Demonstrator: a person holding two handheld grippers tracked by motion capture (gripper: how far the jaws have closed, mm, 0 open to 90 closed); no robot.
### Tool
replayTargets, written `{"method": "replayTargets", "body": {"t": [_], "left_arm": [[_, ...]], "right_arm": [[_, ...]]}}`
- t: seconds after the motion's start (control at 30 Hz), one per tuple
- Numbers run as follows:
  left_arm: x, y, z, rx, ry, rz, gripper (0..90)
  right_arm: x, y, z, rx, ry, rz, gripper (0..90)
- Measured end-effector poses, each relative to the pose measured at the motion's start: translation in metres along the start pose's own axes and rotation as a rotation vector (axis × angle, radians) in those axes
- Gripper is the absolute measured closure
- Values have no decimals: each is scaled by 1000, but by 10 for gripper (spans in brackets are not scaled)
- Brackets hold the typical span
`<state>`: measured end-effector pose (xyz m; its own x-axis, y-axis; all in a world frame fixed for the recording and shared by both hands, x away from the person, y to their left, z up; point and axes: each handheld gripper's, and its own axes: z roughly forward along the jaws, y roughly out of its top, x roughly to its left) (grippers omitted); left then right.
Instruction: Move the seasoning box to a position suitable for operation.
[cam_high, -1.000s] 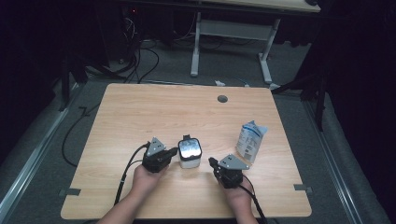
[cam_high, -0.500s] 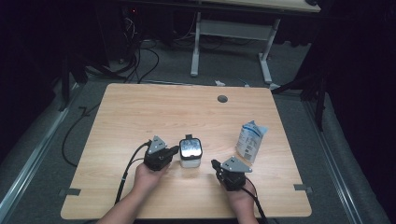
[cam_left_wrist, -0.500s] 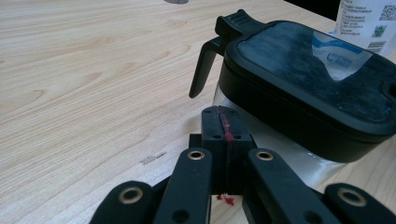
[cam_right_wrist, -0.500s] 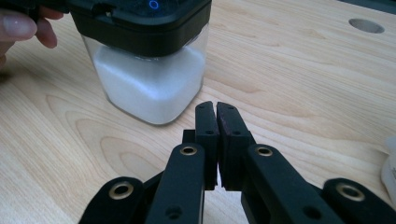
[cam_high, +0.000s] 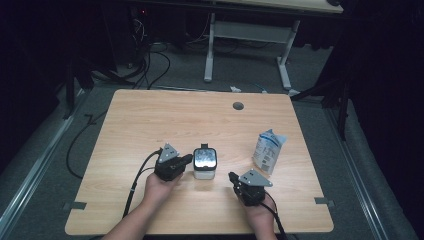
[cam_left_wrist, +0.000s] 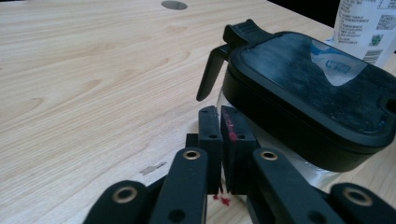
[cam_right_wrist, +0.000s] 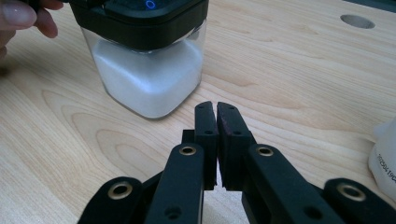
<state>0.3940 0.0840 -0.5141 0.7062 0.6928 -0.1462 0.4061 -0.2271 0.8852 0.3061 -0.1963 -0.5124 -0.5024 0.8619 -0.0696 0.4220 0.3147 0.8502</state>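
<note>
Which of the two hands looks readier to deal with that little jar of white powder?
Probably the left: the left gripper sits right beside the jar, near its lid latch; the right gripper is farther off.

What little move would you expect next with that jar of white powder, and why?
Probably the left gripper keeps opening to take the latch on the jar's black lid. Its jaws, nearly together with nothing between them, have just begun opening, and its tips sit right beside the jar below that latch. The right gripper, shut and empty, sits short of it.
</note>
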Motion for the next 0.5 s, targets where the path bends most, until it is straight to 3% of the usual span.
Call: {"method": "replayTargets", "body": {"t": [0.13,0.3,0.5], "left_arm": [[4,1,-12,-13,31,12,795],[17,-2,-35,-45,86,-10,686],[38,-7,-74,-67,172,-35,602]], "right_arm": [[-2,2,0,-9,3,7,870],[-3,5,2,-18,16,12,848],[-4,11,3,-33,22,2,683]]}}
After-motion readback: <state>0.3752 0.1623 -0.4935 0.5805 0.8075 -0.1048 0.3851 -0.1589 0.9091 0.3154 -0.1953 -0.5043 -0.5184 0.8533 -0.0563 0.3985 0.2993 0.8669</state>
